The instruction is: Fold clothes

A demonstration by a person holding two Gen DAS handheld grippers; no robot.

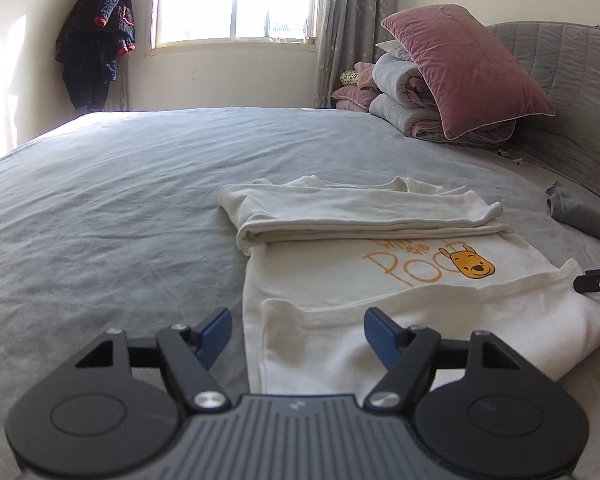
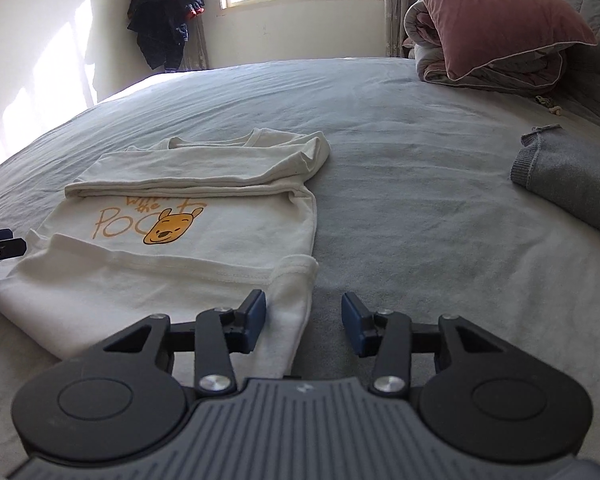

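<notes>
A white T-shirt (image 1: pixel 380 280) with an orange bear print lies on the grey bed, its top and its hem both folded in over the middle. In the left wrist view my left gripper (image 1: pixel 298 326) stands open above the shirt's near left corner, nothing pressed between its blue pads. The right wrist view shows the same T-shirt (image 2: pixel 204 248) on the left. My right gripper (image 2: pixel 304 314) is open over the shirt's near right edge, its pads clear of the cloth. Each gripper's tip shows at the edge of the other's view.
A folded grey knit garment (image 2: pixel 572 180) lies on the bed (image 1: pixel 120 200) to the right. A pink pillow (image 1: pixel 464 68) leans on rolled quilts by the grey headboard. Dark clothes (image 1: pixel 96 40) hang on the wall beside the window.
</notes>
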